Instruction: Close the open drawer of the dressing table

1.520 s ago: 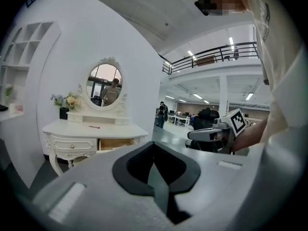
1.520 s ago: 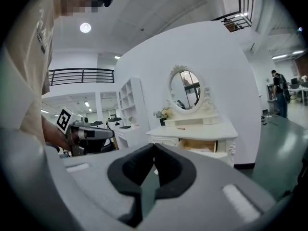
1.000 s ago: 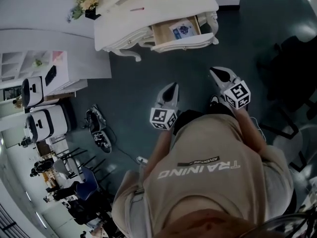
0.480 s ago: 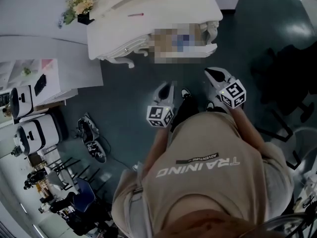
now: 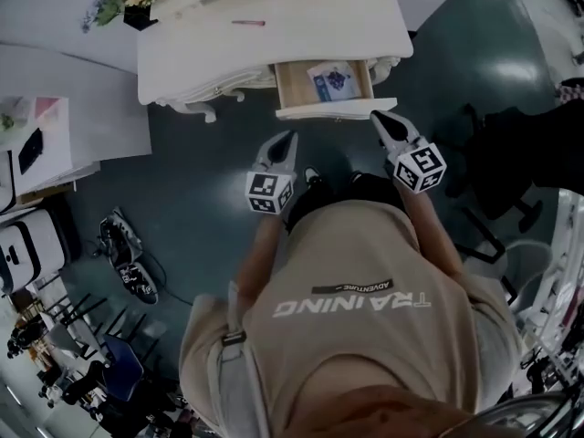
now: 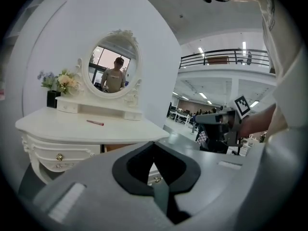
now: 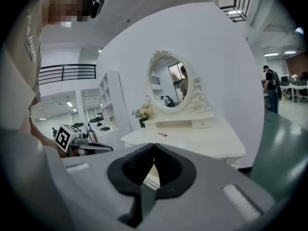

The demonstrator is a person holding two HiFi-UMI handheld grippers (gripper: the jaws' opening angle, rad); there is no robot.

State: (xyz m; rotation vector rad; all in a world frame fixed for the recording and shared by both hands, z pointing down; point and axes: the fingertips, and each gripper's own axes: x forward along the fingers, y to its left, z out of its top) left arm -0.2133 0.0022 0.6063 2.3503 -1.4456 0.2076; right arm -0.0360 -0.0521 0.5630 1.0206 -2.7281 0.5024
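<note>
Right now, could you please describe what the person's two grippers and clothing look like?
The left gripper and right gripper are pale grey wedges tapering to a point, lined inside with black pads. Each carries a white cube printed with black square markers. The person wears a beige T-shirt lettered TRAINING, with short sleeves.

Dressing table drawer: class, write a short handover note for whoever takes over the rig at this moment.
Left gripper: shut, empty, short of the drawer.
Right gripper: shut, empty, by the drawer front's right end; contact unclear.
Drawer: pulled out of the dressing table, printed card inside.
Done: nothing yet.
Left: push the drawer front in until it closes.
</note>
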